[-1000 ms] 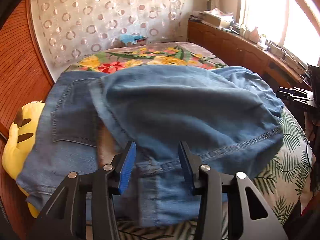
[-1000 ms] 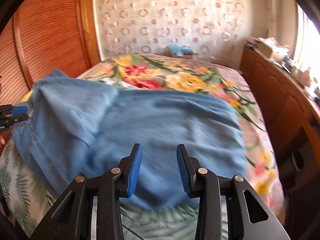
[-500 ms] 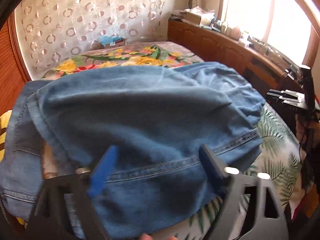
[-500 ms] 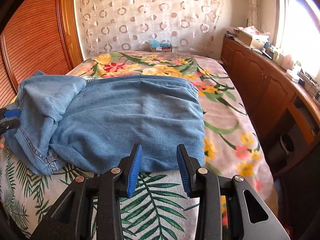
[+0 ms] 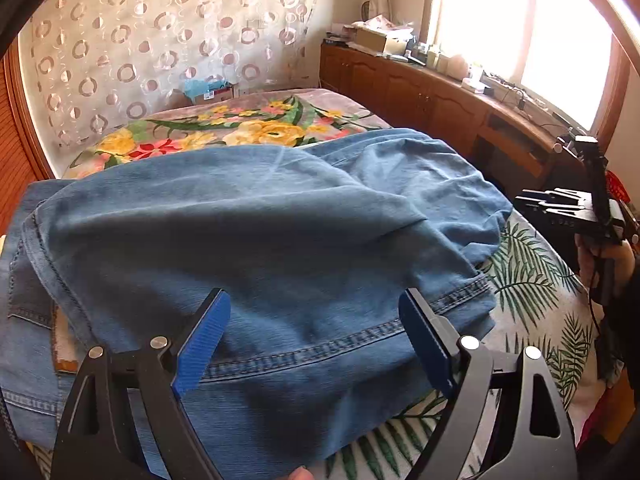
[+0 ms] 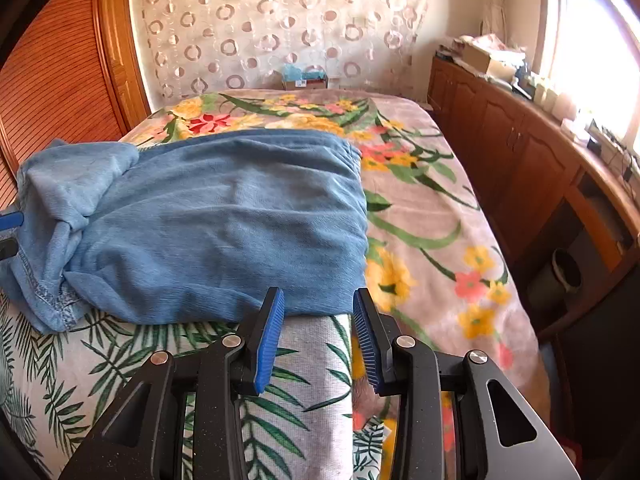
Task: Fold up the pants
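The left gripper (image 5: pixel 316 340) is seen with its blue pads spread wide, nothing pressed between them; the stitched hem of the jeans (image 5: pixel 260 248) lies under and beyond the gap. The right gripper (image 6: pixel 318 336) is held at a middling gap, its pads clear of the cloth, with the near edge of the jeans (image 6: pixel 224 232) just beyond the fingertips and only bedding beneath them.

The jeans are laid folded across the near part of the bed, one layer doubled over another. In the left wrist view a back pocket (image 5: pixel 28 300) is exposed at the left under the top layer, and a double-stitched hem runs across the near side. In the right wrist view the left end of the pile is bunched and rumpled, while the right end is folded fairly straight.

Under the jeans two covers are seen: a palm-leaf sheet (image 6: pixel 120 364) on the near side and a flowered blanket (image 6: pixel 420 216) reaching to the far end of the bed. A small box with blue cloth (image 6: pixel 304 76) rests at the far edge, before a curtain with ring patterns (image 6: pixel 280 20). Along the right a low wooden cabinet (image 6: pixel 520 168) with cluttered top is set under a bright window (image 5: pixel 500 20). A slatted wooden door (image 6: pixel 52 80) stands at the left. In the left wrist view the right gripper, gripped by a hand (image 5: pixel 608 260), appears at the right edge beside the bed.
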{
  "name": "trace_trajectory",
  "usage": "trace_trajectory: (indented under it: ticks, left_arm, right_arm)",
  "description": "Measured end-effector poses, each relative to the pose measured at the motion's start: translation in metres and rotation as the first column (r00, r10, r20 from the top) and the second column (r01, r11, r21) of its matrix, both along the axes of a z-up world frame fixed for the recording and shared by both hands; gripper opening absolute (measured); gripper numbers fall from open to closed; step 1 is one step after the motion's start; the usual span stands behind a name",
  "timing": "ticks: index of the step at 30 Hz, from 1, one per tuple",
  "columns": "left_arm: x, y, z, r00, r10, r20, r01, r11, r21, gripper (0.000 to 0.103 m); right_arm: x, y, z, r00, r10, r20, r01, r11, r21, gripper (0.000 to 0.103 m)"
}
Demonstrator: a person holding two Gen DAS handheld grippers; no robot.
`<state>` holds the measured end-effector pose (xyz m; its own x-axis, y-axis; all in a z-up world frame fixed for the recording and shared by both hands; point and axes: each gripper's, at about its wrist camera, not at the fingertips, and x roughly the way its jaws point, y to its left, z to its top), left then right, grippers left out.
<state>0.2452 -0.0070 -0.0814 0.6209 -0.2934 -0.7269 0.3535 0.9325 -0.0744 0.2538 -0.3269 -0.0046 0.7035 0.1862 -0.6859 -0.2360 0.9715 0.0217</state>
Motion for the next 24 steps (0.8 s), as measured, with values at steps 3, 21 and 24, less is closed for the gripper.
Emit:
trace_trajectory:
  ticks: [3,21,24]
  left_arm:
    - [-0.003,-0.004,0.000,1.000,0.005,0.002,-0.005,1.000,-0.012,0.086]
    - [-0.029,-0.012,-0.004,1.000,0.006,0.009,-0.006,1.000,-0.001,0.086]
    - [-0.031,-0.010,-0.005,1.000,0.009,0.008,-0.009,1.000,-0.001,0.086]
  right_arm:
    - [0.007,-0.001,-0.006,0.999,0.001,-0.038,0.000,1.000,0.024,0.037]
    - [0.010,0.012,0.002,0.999,-0.040,0.028,0.040,0.999,-0.015,0.003]
    - [0.004,0.016,0.010,0.995,-0.059,0.083,0.061,0.998,-0.020,0.003]
